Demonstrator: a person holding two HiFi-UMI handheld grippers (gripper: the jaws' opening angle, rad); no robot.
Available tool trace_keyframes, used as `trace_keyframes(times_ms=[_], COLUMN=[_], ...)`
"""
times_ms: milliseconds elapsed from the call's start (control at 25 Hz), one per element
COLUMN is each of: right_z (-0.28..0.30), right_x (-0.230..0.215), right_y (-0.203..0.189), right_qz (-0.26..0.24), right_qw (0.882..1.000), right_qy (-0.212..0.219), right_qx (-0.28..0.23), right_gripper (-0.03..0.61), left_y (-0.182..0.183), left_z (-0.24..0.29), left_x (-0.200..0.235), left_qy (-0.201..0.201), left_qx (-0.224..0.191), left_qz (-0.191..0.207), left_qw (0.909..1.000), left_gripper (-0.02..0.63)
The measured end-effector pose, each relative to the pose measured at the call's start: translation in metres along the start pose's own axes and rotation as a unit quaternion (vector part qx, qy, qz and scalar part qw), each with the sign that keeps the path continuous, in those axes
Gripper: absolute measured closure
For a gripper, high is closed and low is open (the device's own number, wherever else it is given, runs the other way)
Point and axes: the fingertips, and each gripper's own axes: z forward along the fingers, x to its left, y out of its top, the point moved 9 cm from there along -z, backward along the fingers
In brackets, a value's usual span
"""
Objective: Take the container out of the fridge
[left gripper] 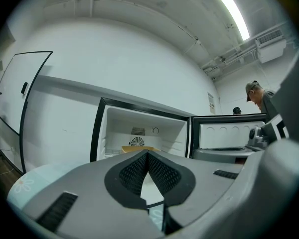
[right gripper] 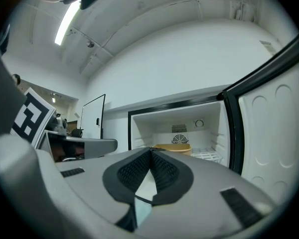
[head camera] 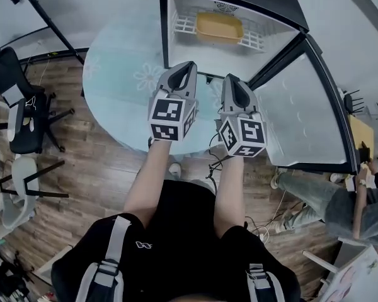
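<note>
- The tan container [head camera: 219,28] sits on the white wire shelf [head camera: 184,25] inside the open fridge [head camera: 165,30], toward the back, and nothing touches it.
- In both gripper views the container [right gripper: 172,147] shows only as a low tan rim just below the fan grille on the fridge's back wall.
- The fridge door [head camera: 302,118] stands swung wide at your right.
- Your left gripper [head camera: 190,65] points level at the fridge opening, its jaws closed tip to tip with nothing between them.
- Your right gripper [head camera: 229,77] is held just beside it, also aimed at the opening, jaws together and empty.
- Both grippers are in front of the fridge, outside it and well apart from the container.
- The fridge stands on a round pale blue table [head camera: 113,80].
- A seated person [head camera: 340,203] is at the far right, by the door's lower edge.
</note>
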Motion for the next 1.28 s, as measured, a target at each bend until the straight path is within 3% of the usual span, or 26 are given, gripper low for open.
trace_keyframes(times_ms=[520,720,1000,1280], right_z=[0.019,0.026,0.038,0.057], right_x=[-0.016,-0.022,-0.035,-0.050], right_y=[0.007,0.016,0.018,0.021], right_qz=[-0.021,-0.034,-0.065,-0.122], right_qw=[1.000,0.999,0.996,0.989], right_qy=[0.007,0.031,0.041,0.053], right_qx=[0.007,0.018,0.040,0.057], right_gripper=[0.572,0.572,0.572,0.571], left_y=[0.000,0.009,0.018,0.016], left_z=[0.029,0.042,0.055,0.076], left_x=[-0.003,-0.005,-0.011,-0.009], left_qy=[-0.008,0.000,0.005,-0.007], left_qx=[0.004,0.005,0.009,0.039], left_qz=[0.003,0.012,0.055,0.141], left_qw=[1.0000,0.9999,0.9984,0.9893], left_gripper=[0.614,0.614,0.614,0.614])
